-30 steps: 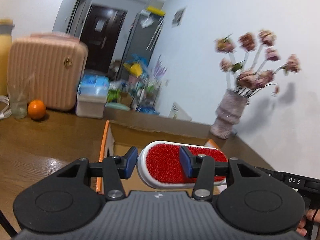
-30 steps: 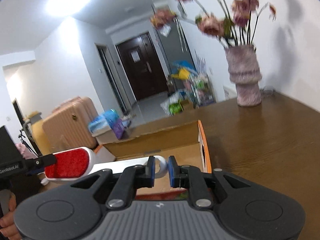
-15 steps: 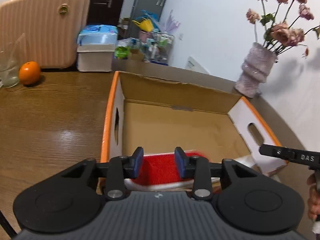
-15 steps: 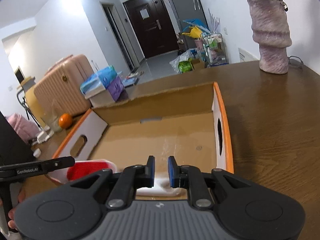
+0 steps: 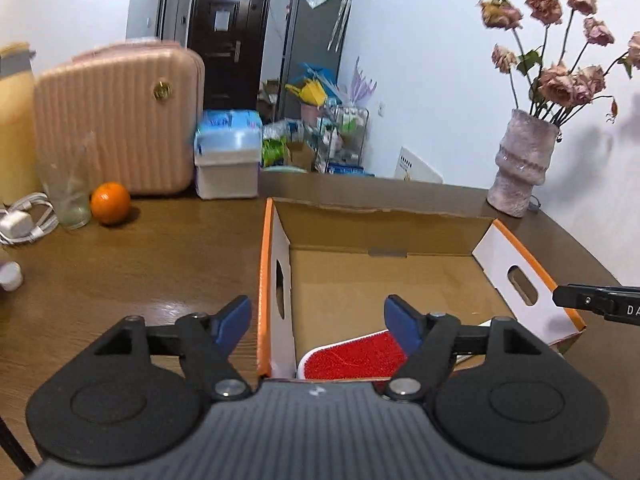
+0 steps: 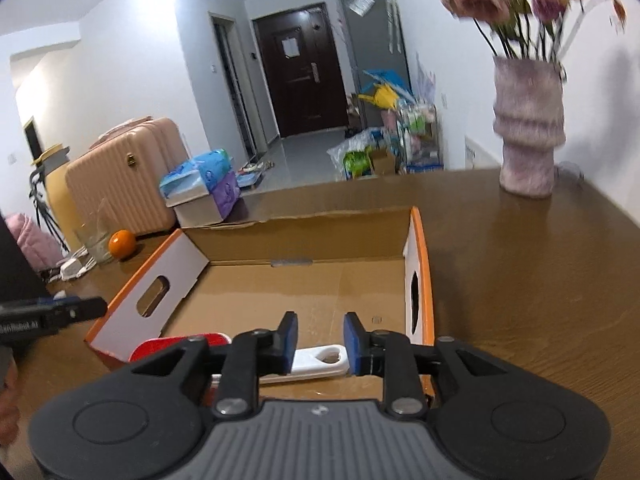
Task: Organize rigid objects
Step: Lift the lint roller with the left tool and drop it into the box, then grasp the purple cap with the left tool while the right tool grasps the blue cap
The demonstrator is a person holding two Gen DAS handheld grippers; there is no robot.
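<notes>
A white lint brush with a red bristle pad (image 5: 352, 356) lies on the floor of an open cardboard box (image 5: 384, 240) with orange edges, at the near end. My left gripper (image 5: 318, 318) is open and empty, just above the brush head. In the right wrist view the brush's white handle (image 6: 320, 360) lies between my fingers, and its red head (image 6: 176, 346) shows at the left. My right gripper (image 6: 318, 340) is open, with its pads apart from the handle.
The box sits on a brown wooden table (image 5: 140, 264). An orange (image 5: 110, 203), a glass (image 5: 70, 196) and a white charger (image 5: 20, 222) stand at the far left. A vase of dried flowers (image 5: 522, 168) stands at the far right by the wall. A pink suitcase (image 5: 116, 120) stands behind.
Both grippers lowered the brush into the box, then opened and let go of it. The brush now lies on the box floor.
</notes>
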